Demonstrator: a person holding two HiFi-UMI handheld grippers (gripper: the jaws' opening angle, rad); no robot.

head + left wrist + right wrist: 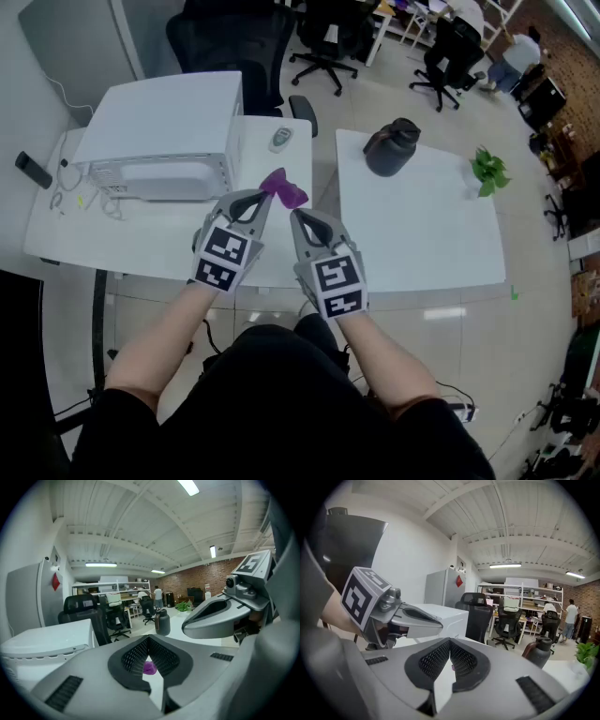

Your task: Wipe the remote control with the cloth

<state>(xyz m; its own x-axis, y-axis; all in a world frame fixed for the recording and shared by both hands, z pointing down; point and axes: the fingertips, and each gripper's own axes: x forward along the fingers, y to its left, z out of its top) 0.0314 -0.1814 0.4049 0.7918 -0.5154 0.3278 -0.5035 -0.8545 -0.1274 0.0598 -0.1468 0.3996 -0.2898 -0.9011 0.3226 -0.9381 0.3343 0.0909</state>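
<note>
A crumpled purple cloth [284,188] lies on the white table [150,234], just beyond the tips of my two grippers. A small grey remote control [281,139] rests farther back on the same table, beside the white box. My left gripper [266,200] and right gripper [296,218] hover side by side over the table's front edge, both shut with nothing in them. In the left gripper view the cloth [150,668] shows below the closed left gripper [149,640]. The right gripper [450,642] has its pads together too.
A large white box-shaped appliance [164,131] fills the left table's back. A black slim object [33,170] lies at the far left. On the right table [422,234] stand a black jug [391,147] and a small green plant [487,172]. Office chairs stand behind.
</note>
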